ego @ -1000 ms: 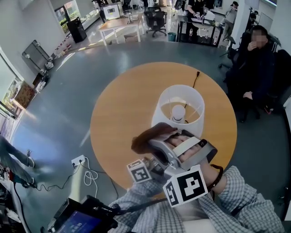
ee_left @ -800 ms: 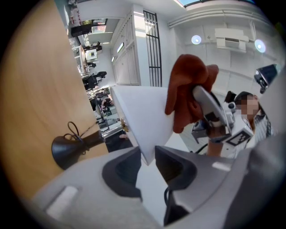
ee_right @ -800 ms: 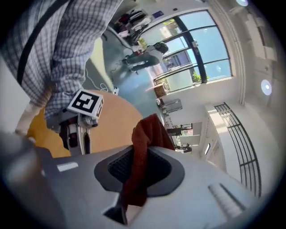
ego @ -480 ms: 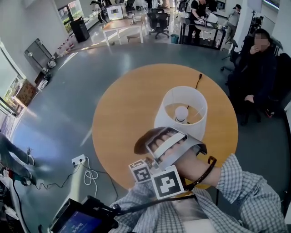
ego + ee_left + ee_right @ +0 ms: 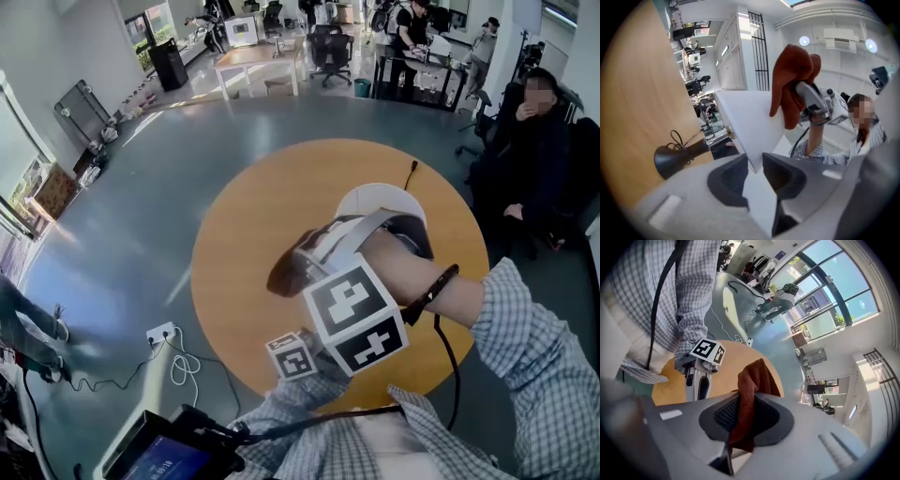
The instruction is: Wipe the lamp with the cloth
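Cloth (image 5: 751, 380) in right gripper (image 5: 743, 404); left gripper (image 5: 754, 163) pinches lampshade (image 5: 745, 119), unseen overhead.

Tabletop count is standing at one round wooden table (image 5: 239, 220), bearing one lamp (image 5: 379, 196) with one white shade and one black cord (image 5: 410, 169), plus one rust-brown cloth (image 5: 284, 275). Two grippers are showing, the left gripper (image 5: 758, 169) and the right gripper (image 5: 740, 414), each carrying one marker cube (image 5: 356, 317). Off the table, one white socket box (image 5: 161, 332) is lying on the floor and one person in dark clothes (image 5: 525, 150) is sitting at the right; figures at the far desks are reading too small to count
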The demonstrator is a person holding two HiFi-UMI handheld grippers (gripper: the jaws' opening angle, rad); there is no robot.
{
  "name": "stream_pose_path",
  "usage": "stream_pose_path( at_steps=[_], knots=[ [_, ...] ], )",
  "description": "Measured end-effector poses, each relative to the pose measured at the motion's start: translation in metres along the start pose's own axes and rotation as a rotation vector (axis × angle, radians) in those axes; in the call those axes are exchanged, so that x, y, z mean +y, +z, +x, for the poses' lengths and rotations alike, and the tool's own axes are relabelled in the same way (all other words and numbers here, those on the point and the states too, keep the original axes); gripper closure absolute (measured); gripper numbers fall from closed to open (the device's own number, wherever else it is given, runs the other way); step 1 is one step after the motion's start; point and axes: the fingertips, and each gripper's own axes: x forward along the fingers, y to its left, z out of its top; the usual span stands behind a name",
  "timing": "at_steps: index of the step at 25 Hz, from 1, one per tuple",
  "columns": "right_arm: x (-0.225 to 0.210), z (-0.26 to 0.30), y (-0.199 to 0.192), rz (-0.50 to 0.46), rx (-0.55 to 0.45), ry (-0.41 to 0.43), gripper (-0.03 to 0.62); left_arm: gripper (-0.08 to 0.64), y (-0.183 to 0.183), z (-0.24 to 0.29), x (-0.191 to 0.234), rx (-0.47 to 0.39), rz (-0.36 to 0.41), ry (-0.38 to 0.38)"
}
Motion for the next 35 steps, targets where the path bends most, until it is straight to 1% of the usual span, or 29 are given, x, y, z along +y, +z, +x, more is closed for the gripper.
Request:
stream_pose_path(
  at_steps=[5,7,11,15,18,19,22,25,27,30,35],
  knots=[
    [-0.037,-0.003,-0.005,0.041,-0.024,0.058,0.529,0.463,0.0,-0.003,-0.002,0.001,0.004,0.002],
    [-0.053,0.001,-0.01,0.079,-0.034,0.087,0.529,0.463,0.003,-0.004,-0.001,0.002,0.005,0.003],
    [-0.074,0.012,-0.049,0.228,-0.013,0.14,0.529,0.463,0.002,0.004,0.001,0.004,0.007,0.007],
    [-0.08,0.023,-0.067,0.361,-0.027,0.186,0.529,0.463,-0.004,0.003,-0.001,0.008,0.011,0.006],
    [-0.106,0.034,-0.097,0.417,0.0,0.123,0.529,0.463,-0.002,0.002,0.0,0.007,0.006,0.006],
    [-0.11,0.037,-0.107,0.451,0.003,0.119,0.529,0.463,-0.002,0.001,0.0,0.005,0.003,0.005],
    [-0.109,0.04,-0.129,0.582,-0.025,0.146,0.529,0.463,-0.005,0.001,-0.005,0.005,-0.002,0.005],
    [-0.108,0.043,-0.153,0.701,-0.061,0.145,0.529,0.464,-0.007,0.002,-0.006,0.009,-0.002,0.005],
    [-0.107,0.046,-0.166,0.762,-0.068,0.138,0.529,0.464,-0.007,0.0,-0.006,0.011,-0.002,0.004],
    [-0.099,0.052,-0.188,0.831,-0.054,0.126,0.529,0.464,-0.007,-0.004,-0.008,0.011,-0.004,0.004],
    [-0.079,0.061,-0.228,0.898,-0.004,0.107,0.529,0.463,-0.006,-0.005,-0.005,0.009,-0.007,0.005]
  ],
)
